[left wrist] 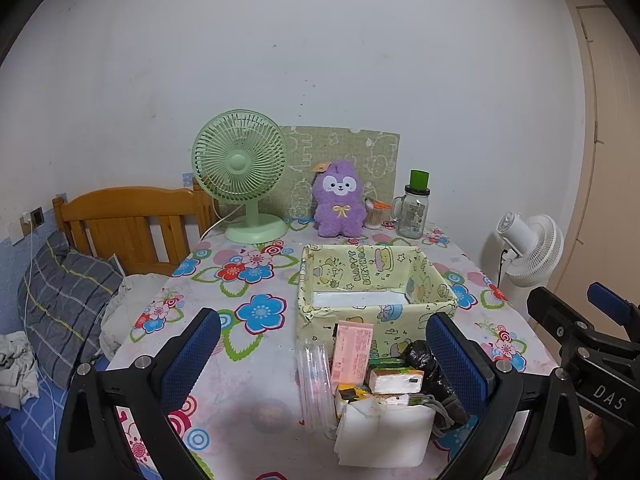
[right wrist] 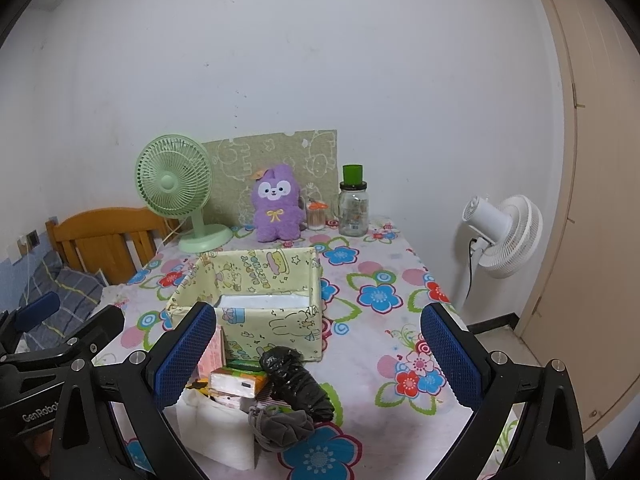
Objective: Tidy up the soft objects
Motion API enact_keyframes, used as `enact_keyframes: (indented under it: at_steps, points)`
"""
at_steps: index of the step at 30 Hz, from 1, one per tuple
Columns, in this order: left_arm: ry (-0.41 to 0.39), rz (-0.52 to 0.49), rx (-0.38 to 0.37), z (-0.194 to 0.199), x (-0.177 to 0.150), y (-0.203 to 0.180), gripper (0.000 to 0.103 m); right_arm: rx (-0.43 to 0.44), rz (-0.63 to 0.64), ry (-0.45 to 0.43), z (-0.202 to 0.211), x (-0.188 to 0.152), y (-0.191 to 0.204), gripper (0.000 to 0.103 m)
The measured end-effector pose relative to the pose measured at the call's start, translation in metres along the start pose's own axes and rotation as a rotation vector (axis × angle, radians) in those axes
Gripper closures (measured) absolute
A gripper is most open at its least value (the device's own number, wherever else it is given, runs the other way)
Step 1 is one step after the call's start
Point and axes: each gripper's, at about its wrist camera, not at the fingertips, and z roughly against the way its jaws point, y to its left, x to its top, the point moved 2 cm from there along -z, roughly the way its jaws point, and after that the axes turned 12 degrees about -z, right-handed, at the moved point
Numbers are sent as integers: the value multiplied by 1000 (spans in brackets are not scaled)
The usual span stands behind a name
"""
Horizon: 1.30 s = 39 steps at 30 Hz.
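So the worktop (left wrist: pixel 248 280) has a flowery cloth on it and sits against a white wall, with a bed (left wrist: pixel 52 320) along its left side. A white fan (left wrist: pixel 524 244) stands on the floor off the right edge.

At the back there's a green fan (left wrist: pixel 240 172), a purple plush (left wrist: pixel 339 200) just right of it, and a glass jar (left wrist: pixel 412 212) with a green lid further right. All three are well apart from both tongs.

Mid-worktop is the box (left wrist: pixel 376 280), open on top, yellow cartoon print. Its inside looks bare apart from the pale bottom.

The pile of stuff sits right in front of the box, touching its near wall: white foam (left wrist: pixel 384 432) nearest the camera, a black bag (right wrist: pixel 296 380) on the right side, a grey pouch (right wrist: pixel 280 424) in front of the bag, a tissue pack (left wrist: pixel 394 380) in the middle, and a pink packet (left wrist: pixel 352 352) leaning on the box.

Left tongs (left wrist: pixel 324 360) are spread wide, holding nothing, and the pile lies between the fingers, closer to the right one. Right tongs (right wrist: pixel 320 352) are also wide and holding nothing; the pile sits low between them, closer to the left finger.
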Motion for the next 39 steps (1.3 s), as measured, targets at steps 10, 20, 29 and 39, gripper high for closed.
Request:
enact_keyframes:
  at_steps: [10, 20, 29, 39]
  points:
    - [0, -1, -1, 0, 0, 0, 0, 1, 0, -2, 0, 0, 1, 0]
    - [-1, -1, -1, 0, 0, 0, 0, 2, -2, -3, 1, -1, 0, 0]
    - [-3, -2, 1, 0, 0, 0, 1, 0, -1, -1, 1, -1, 0, 0]
    - [-7, -11, -5, 0, 1, -6, 2, -5, -12, -4, 1, 0, -3, 0]
